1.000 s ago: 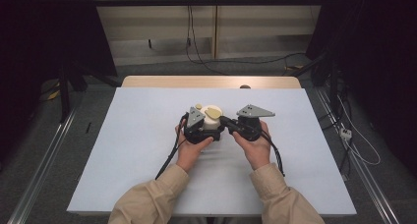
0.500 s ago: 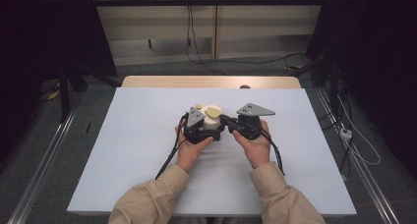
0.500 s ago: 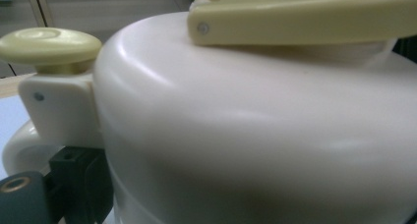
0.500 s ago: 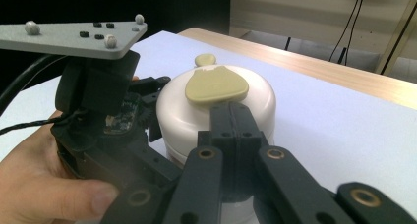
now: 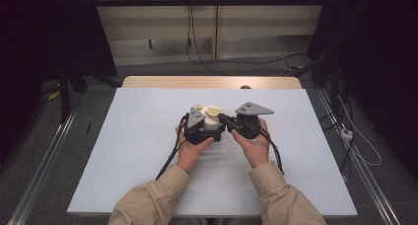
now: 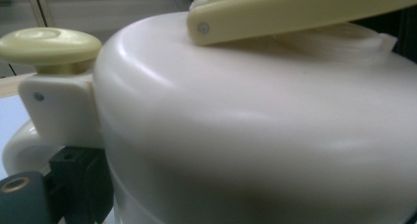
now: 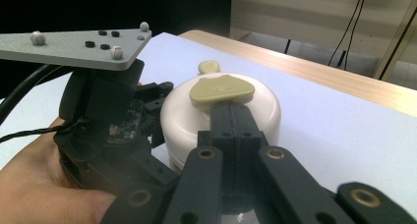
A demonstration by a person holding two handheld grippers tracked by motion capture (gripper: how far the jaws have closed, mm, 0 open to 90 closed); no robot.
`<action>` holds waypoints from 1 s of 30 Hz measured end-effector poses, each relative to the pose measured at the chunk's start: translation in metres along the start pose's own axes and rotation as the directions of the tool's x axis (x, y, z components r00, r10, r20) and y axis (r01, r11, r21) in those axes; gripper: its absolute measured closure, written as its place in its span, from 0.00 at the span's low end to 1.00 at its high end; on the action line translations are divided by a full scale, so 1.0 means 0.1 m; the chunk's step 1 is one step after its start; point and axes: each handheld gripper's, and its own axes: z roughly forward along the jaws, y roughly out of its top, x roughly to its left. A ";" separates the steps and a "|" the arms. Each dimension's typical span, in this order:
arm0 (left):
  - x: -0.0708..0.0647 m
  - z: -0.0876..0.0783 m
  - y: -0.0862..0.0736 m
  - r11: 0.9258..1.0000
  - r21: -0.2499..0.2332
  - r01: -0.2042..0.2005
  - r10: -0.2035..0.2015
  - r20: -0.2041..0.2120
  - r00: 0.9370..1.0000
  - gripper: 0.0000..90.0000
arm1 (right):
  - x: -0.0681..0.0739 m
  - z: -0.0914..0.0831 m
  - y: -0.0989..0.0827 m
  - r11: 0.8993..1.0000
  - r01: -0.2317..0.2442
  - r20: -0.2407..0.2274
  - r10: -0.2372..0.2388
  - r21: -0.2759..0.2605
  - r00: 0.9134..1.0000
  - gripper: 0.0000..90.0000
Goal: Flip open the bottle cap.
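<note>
At the middle of the pale blue surface (image 5: pixel 138 151) stands a cream, round-bodied container (image 5: pixel 213 120) with a yellowish lever (image 7: pixel 221 91) lying flat on its top and a small yellowish knob (image 6: pixel 49 44) on a bracket at its far side. The left tool (image 5: pixel 201 131) sits hard against the container's left flank, so that in the left gripper view the cream wall looms right in front of the tool; one black jaw shows low at the left beside the wall, but whether the jaws press on the body I cannot tell. The right tool (image 7: pixel 231 128) comes in from the container's right side, its two black jaws drawn fully together, pad to pad, their tips resting at the near edge of the lever on top. In the right gripper view the left tool lies just beyond and to the left of these jaws, held in a hand (image 7: pixel 44 184), with its grey plate (image 7: pixel 74 44) above. Both hands rest low on the surface, close either side of the container.
</note>
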 end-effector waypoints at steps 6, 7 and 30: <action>0.00 0.00 0.00 1.000 0.000 0.000 0.000 0.001 1.000 0.07 | 0.00 0.00 0.01 1.000 -0.004 0.000 0.004 -0.004 1.000 1.00; 0.00 0.00 0.00 1.000 0.000 0.000 0.000 0.001 1.000 0.07 | 0.00 0.00 0.02 1.000 -0.006 -0.001 0.006 -0.004 1.000 1.00; 0.00 0.00 0.00 1.000 0.000 0.000 0.000 0.000 1.000 0.07 | 0.00 0.05 0.06 1.000 -0.001 0.004 0.001 -0.007 1.000 1.00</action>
